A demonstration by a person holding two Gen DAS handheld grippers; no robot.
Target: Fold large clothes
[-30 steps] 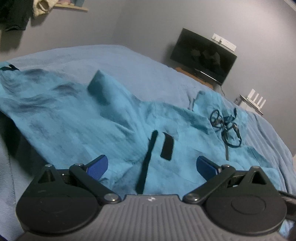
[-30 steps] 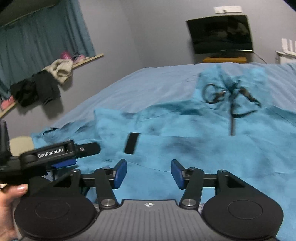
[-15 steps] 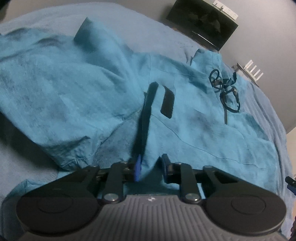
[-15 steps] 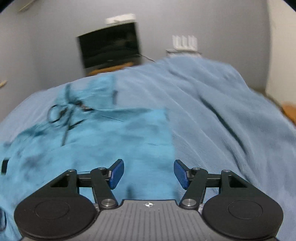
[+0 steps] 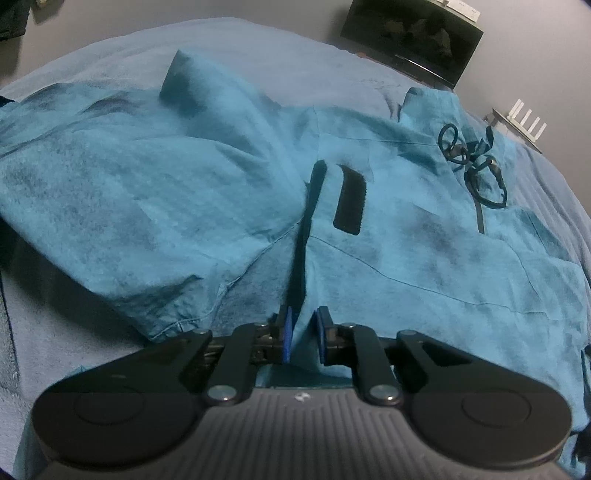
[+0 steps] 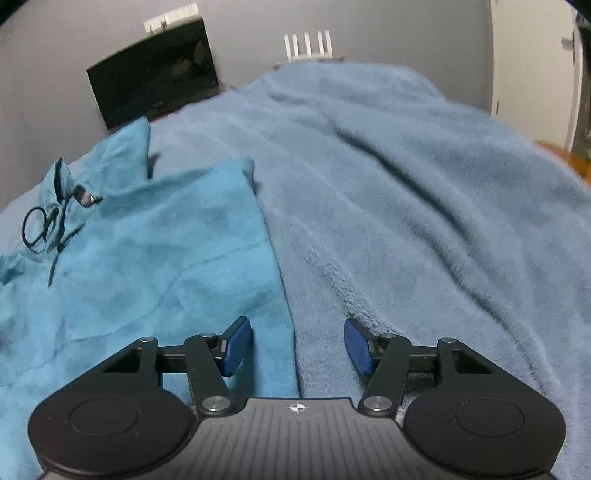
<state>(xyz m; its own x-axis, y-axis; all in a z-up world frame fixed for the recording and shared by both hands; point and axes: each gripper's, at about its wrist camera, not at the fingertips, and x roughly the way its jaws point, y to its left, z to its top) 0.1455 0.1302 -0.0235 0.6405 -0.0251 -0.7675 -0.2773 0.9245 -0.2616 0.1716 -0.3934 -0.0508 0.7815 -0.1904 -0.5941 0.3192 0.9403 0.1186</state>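
Left gripper (image 5: 303, 336) fingers, wide a second ago, closing on teal garment (image 5: 406, 258) hem, right gripper (image 6: 297, 347) fingers apart, swung to its edge

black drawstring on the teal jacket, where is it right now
The drawstring lies coiled at the teal jacket's collar: upper right in the left wrist view, far left in the right wrist view, near the TV.

No words, brand names or numbers can be read in either view. The only mark is a small white emblem on the ribbed grey housing of each gripper: a tiny pale logo on the left gripper (image 5: 303, 345), too small to make out, and a little crosshair-like sign on the right gripper (image 6: 297, 346). The garment's dark patch carries no legible writing.
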